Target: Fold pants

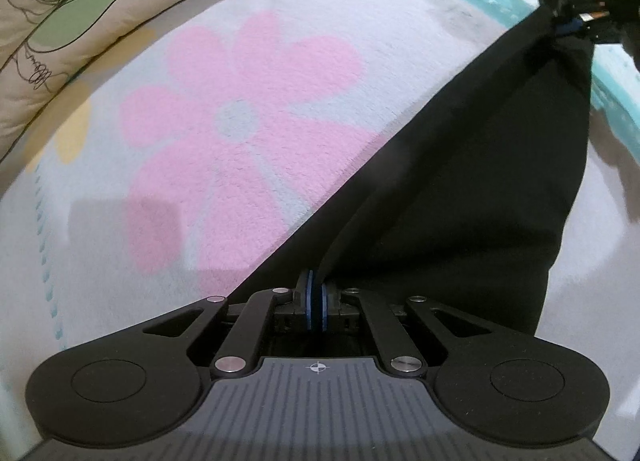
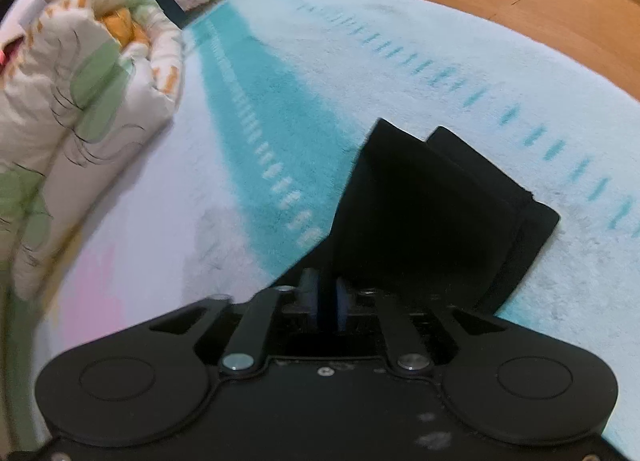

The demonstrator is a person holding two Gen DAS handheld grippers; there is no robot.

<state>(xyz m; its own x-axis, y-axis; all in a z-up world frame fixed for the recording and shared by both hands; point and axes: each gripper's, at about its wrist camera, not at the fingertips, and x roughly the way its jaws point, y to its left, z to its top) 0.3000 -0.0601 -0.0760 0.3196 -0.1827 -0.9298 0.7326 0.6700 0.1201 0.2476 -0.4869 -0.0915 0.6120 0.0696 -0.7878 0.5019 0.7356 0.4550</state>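
The blanket [image 1: 248,109], pale with a pink flower and teal stripes, covers the bed; a rolled quilt [image 2: 80,101] lies along its far side; the black pants [image 1: 460,181] are stretched taut above it in the left wrist view, while their far end, doubled over, lies on the teal stripe in the right wrist view. The left gripper [image 1: 316,301] has its jaws pinched tight on one fabric edge; the right gripper [image 2: 328,305] likewise clamps the cloth between blue pads. The step looks like a mid-fold carry; next, I judge, both held corners must travel together and settle squarely over the resting layer before release.
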